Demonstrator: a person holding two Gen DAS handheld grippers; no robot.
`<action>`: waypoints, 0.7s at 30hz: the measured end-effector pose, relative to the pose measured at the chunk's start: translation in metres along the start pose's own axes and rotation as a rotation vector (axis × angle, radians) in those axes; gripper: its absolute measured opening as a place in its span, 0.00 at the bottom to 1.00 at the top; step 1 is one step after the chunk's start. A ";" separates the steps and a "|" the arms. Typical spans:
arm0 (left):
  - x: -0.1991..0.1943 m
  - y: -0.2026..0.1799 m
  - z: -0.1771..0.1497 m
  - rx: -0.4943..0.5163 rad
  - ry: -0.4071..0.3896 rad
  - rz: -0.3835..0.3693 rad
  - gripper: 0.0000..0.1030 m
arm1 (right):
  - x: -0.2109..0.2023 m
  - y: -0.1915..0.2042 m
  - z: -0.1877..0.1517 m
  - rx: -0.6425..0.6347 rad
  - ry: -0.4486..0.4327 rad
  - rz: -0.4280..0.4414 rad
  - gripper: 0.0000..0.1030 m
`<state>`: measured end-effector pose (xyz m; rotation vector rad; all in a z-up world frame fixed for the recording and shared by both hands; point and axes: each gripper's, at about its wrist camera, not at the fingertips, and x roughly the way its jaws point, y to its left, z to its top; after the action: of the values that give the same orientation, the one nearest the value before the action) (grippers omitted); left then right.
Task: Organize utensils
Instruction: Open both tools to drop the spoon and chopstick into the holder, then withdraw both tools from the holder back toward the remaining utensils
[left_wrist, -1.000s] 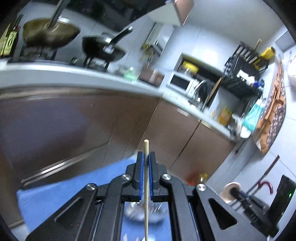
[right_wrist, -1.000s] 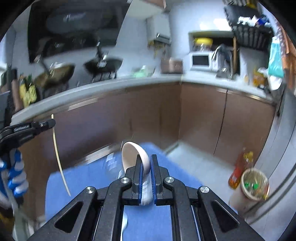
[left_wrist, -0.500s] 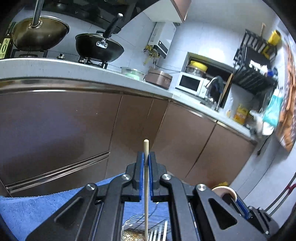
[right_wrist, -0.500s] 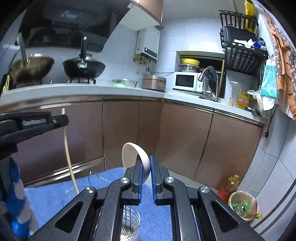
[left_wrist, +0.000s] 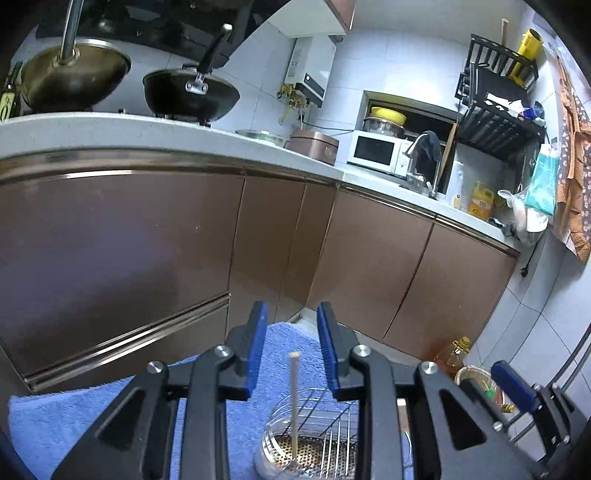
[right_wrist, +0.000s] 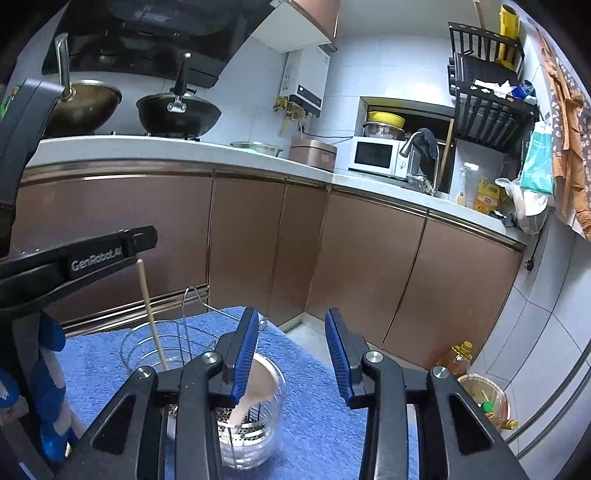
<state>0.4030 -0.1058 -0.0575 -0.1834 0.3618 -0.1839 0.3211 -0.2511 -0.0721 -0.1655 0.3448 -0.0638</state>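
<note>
My left gripper has its jaws opening, and the blue pads stand apart from the wooden chopstick. The chopstick stands upright on its own in the wire utensil holder on the blue towel. My right gripper also has its jaws opening. A pale ceramic spoon leans bowl-up in the holder's clear cup, close beside the left pad and not pinched. In the right wrist view the chopstick rests in the wire ring under the left gripper's finger.
Brown cabinet doors and a grey counter with two woks rise right behind the towel. On the floor to the right stand an oil bottle and a small bin. The towel's far edge drops to tiled floor.
Both grippers have sunk toward the holder and opened. The chopstick left the left pads and stands in the holder; the spoon slid out of the right pads into the cup.
</note>
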 end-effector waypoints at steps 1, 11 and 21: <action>-0.007 0.000 0.002 0.002 -0.001 0.000 0.34 | -0.004 -0.001 0.002 0.004 0.001 0.002 0.34; -0.106 0.007 -0.002 0.052 0.022 -0.007 0.58 | -0.081 -0.019 0.011 0.067 0.027 0.060 0.34; -0.194 0.032 -0.039 0.071 0.090 0.004 0.58 | -0.158 -0.019 0.000 0.117 0.042 0.166 0.39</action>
<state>0.2145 -0.0398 -0.0354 -0.1043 0.4445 -0.2016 0.1717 -0.2556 -0.0164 -0.0197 0.3948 0.0768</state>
